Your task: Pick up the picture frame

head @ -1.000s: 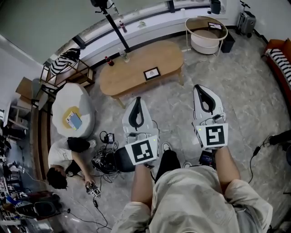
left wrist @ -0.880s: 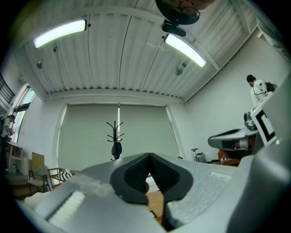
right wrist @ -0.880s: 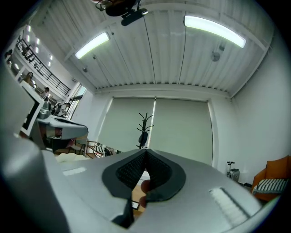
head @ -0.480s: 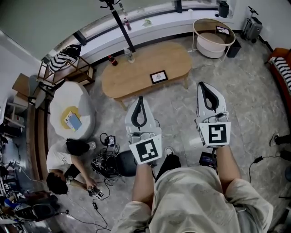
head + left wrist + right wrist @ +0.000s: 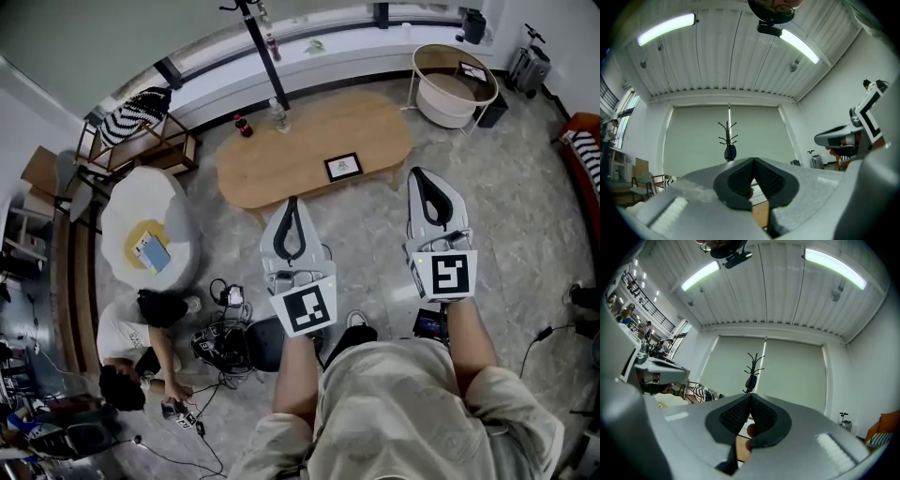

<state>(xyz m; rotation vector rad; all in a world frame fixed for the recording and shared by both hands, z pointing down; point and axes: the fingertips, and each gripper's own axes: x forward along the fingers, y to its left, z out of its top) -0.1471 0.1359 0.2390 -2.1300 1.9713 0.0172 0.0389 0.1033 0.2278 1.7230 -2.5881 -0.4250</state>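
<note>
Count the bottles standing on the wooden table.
2. A dark red-capped bottle at the far edge of the wooden table, left; a clear bottle just right of it. None seems hidden.

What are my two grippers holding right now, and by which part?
Nothing. The left gripper and the right gripper are both shut and empty. The picture frame sits apart from them on the wooden coffee table.

Bright ceiling strips, fisheye-warped edges.

dark-edged picture frame (image 5: 343, 167) — flat on wooden table (image 5: 281, 159).
</note>
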